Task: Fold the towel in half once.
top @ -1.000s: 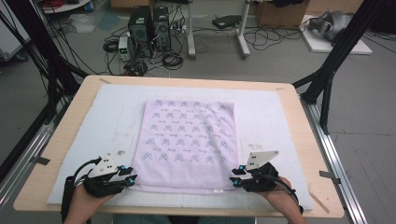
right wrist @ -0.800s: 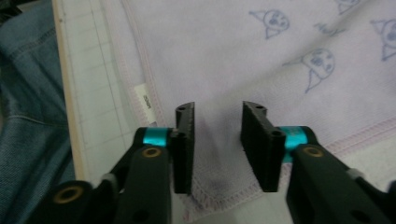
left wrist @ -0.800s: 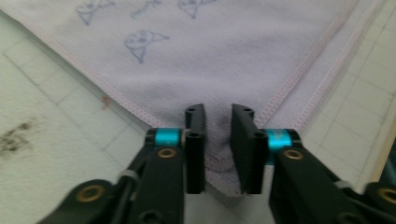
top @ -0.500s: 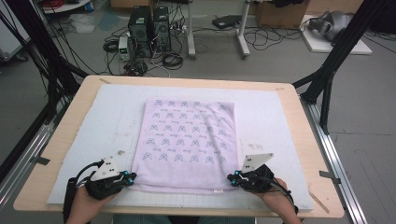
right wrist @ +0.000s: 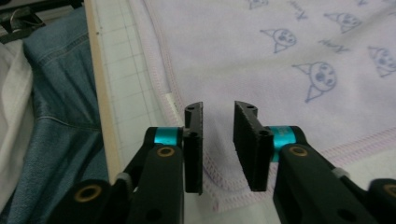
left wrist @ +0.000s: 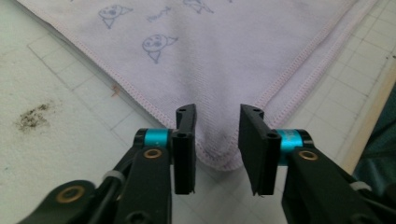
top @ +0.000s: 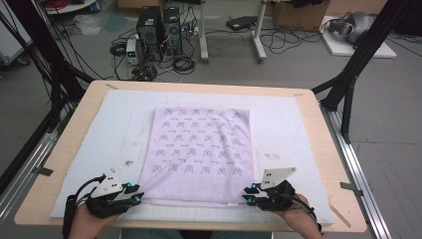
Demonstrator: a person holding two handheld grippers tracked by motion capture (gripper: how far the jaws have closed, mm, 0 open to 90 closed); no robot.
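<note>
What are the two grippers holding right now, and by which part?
Nothing is held. The left gripper and right gripper each straddle a near corner of the lilac cloth, jaws open, having just reopened.

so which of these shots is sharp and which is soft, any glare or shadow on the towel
High view: even light, slightly soft, no glare on the towel. Left gripper view: towel corner fairly sharp, the left gripper up close a bit soft, with a faint shadow under it. Right gripper view: the right gripper and the towel prints both slightly blurred.
</note>
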